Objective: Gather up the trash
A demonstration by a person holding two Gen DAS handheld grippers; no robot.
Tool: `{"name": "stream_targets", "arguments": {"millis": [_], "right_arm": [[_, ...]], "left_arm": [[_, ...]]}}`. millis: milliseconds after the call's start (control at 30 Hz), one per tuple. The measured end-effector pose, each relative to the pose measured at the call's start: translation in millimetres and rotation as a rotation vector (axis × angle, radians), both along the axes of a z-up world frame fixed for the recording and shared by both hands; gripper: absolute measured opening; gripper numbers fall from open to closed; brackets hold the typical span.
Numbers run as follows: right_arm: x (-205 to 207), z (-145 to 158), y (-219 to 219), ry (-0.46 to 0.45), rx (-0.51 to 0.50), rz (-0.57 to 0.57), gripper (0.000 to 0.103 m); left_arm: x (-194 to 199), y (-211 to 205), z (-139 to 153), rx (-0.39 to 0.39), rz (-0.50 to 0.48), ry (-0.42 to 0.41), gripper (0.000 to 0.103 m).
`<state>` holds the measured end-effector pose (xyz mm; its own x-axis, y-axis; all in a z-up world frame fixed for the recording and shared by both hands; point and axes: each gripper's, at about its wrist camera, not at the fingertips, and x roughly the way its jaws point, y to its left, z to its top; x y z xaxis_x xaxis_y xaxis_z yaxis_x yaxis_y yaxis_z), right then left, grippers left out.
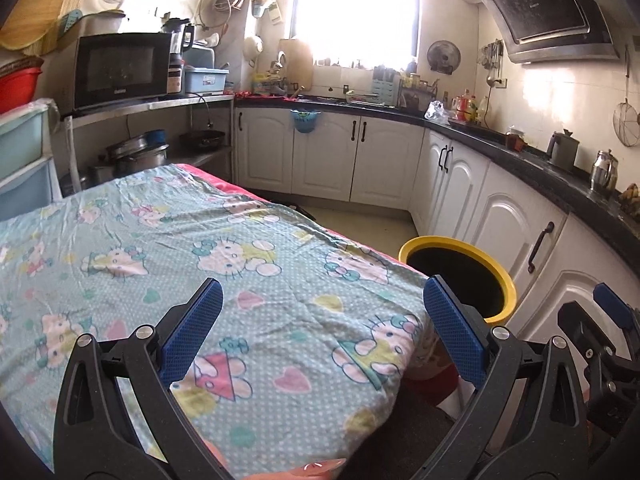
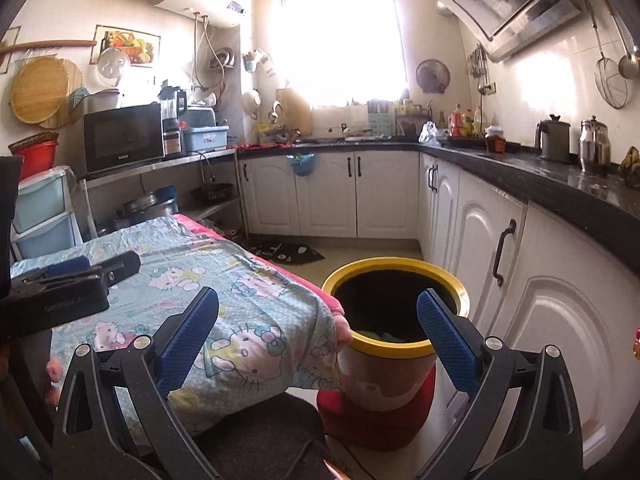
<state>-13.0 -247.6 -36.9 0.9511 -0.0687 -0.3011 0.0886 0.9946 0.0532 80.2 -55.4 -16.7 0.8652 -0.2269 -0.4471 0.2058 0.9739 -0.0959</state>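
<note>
The left gripper (image 1: 322,306) is spread wide with nothing between its blue pads (image 1: 456,336), hanging over the near end of the table (image 1: 224,240). The table wears a light blue cartoon-cat cloth (image 1: 132,232) over a pink layer that shows along the far edge.

The right gripper (image 2: 318,314) is likewise wide apart and holds nothing. It sits off the table's right corner, its right pad (image 2: 446,340) in front of the bin (image 2: 390,346) and its left pad (image 2: 188,340) over the cloth. From the left wrist it shows at the far right edge (image 1: 600,344); from the right wrist the left gripper lies dark across the cloth at the left (image 2: 72,284).

The bin, yellow-rimmed with a dark inside, stands on the floor just beside the table's right corner, near the white cabinets (image 2: 484,248). Something pale and blue lies at its bottom (image 2: 384,336); what it is cannot be told.

Beyond, a black counter (image 2: 540,184) runs under the window (image 2: 340,36), and a microwave (image 2: 122,136) sits on a shelf at the left.
</note>
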Motion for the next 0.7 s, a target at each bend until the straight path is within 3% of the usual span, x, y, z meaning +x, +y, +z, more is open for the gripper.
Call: {"name": "stream_targets", "arguments": {"millis": [700], "right_arm": [[0.2,-4.1,7.5,0.012,-0.015,0.021,0.097]], "left_arm": [[-8.3,-9.0,-4.5,0.004,-0.014,0.001,0.093]]}}
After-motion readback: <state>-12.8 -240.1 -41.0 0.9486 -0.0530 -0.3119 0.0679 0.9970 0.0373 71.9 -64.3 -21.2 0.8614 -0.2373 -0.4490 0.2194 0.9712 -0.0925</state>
